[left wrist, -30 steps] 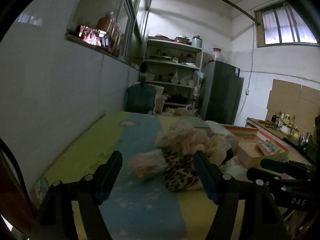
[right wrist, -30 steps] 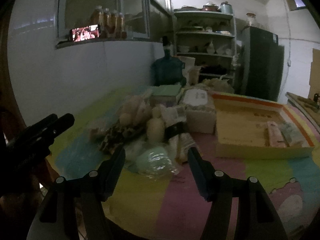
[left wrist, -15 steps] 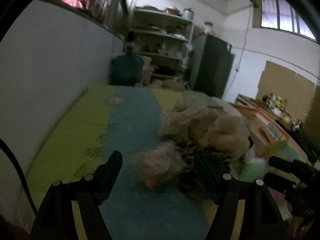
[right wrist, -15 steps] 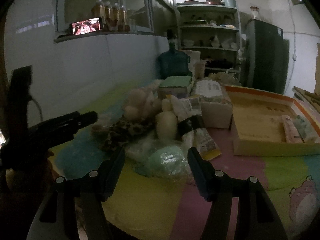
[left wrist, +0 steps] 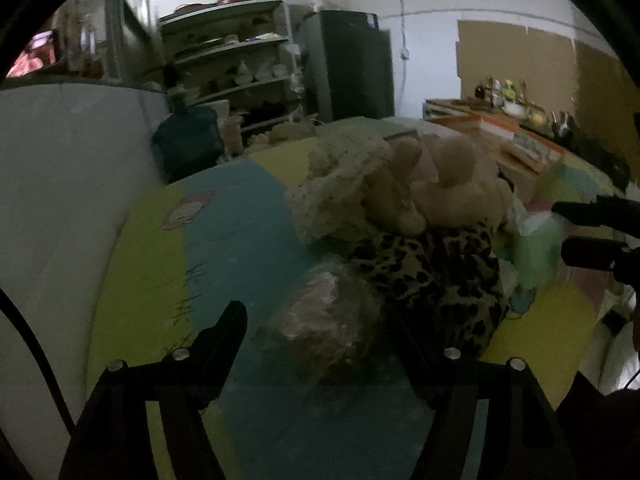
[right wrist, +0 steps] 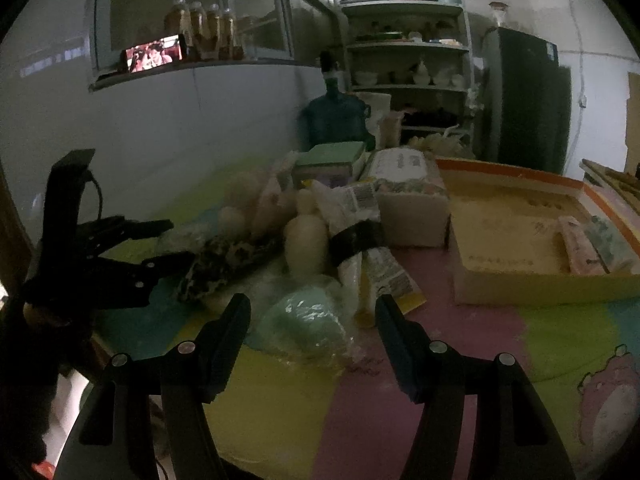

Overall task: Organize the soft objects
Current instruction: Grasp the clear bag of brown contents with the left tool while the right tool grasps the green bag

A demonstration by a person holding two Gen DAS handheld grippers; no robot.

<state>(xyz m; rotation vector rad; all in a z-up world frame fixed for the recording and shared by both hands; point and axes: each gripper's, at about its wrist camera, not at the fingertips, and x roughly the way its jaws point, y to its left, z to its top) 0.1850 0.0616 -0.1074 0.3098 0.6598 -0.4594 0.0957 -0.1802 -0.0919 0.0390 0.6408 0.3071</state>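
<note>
On the bench (right wrist: pixel 460 360): soft things (right wrist: pixel 304 236) mostly heaped at center, unsorted; two packets in box (right wrist: pixel 520 236) at 3 o'clock. Left gripper (left wrist: pixel 316 332) and right gripper (right wrist: pixel 312 324) gaping around wrapped bundles, gripping nothing.

Black hand-held gripper (right wrist: pixel 312 320) with silver screws, dark blue pads.

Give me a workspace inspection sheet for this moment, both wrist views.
Surface: colourful foam mat, dim light.
Job's things: leopard-print cloth, cream plush toys, green bagged item, pinkish bagged item, heaped together.
Clutter: cardboard tray holding packets; tissue pack.
Grippers: left gripper open, astride the pinkish bagged item; right gripper open, astride the green one.
Cables: nothing seen on the mat.
Surroundings: shelves, fridge, water jug.
</note>
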